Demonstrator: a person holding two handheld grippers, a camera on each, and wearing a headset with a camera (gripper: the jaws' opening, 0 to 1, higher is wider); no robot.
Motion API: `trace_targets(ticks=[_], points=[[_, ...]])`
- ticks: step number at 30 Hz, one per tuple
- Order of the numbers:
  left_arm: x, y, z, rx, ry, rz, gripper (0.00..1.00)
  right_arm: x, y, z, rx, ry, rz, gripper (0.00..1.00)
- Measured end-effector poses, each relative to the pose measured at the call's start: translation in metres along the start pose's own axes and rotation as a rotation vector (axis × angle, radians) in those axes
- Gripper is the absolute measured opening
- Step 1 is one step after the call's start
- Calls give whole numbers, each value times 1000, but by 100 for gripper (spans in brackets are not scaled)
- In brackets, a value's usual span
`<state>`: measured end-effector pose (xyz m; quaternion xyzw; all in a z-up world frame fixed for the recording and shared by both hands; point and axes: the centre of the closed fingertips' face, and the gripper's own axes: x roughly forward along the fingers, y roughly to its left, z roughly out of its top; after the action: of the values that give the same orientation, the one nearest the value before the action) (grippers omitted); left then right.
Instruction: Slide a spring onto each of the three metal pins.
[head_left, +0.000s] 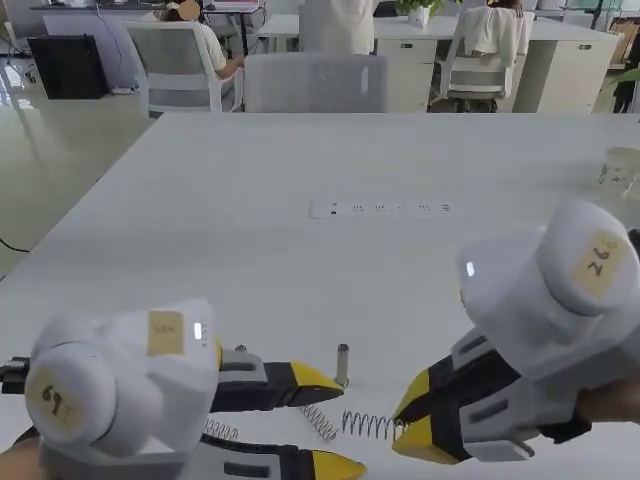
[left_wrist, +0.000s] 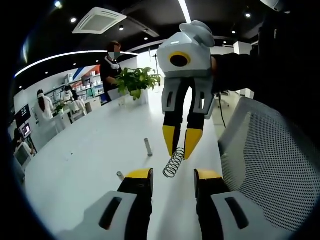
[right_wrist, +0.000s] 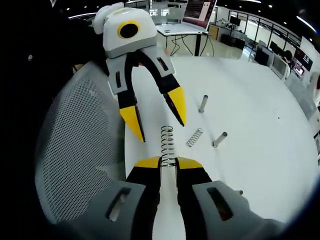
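Right gripper (head_left: 412, 425): reaching in from lower right, low over the desk (head_left: 300, 160), jaws pinching one spring (head_left: 368, 424) by its end.
Left gripper (head_left: 338, 420): pointing in from lower left, jaws gaping wide.

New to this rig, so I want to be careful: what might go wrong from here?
The right gripper pinches the spring by one end only, so it may bend or pop free when pushed onto the upright pin. The open left gripper hangs near a loose spring and a lying pin; a nudge could roll them away.
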<state>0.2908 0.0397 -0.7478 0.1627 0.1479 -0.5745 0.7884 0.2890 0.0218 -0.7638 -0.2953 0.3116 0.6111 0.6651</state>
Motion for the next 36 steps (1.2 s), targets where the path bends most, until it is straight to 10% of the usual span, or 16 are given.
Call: trace_targets(ticks=[36], points=[[7, -18, -10, 110, 68, -60, 9, -5, 19, 5, -87, 25, 77, 13]])
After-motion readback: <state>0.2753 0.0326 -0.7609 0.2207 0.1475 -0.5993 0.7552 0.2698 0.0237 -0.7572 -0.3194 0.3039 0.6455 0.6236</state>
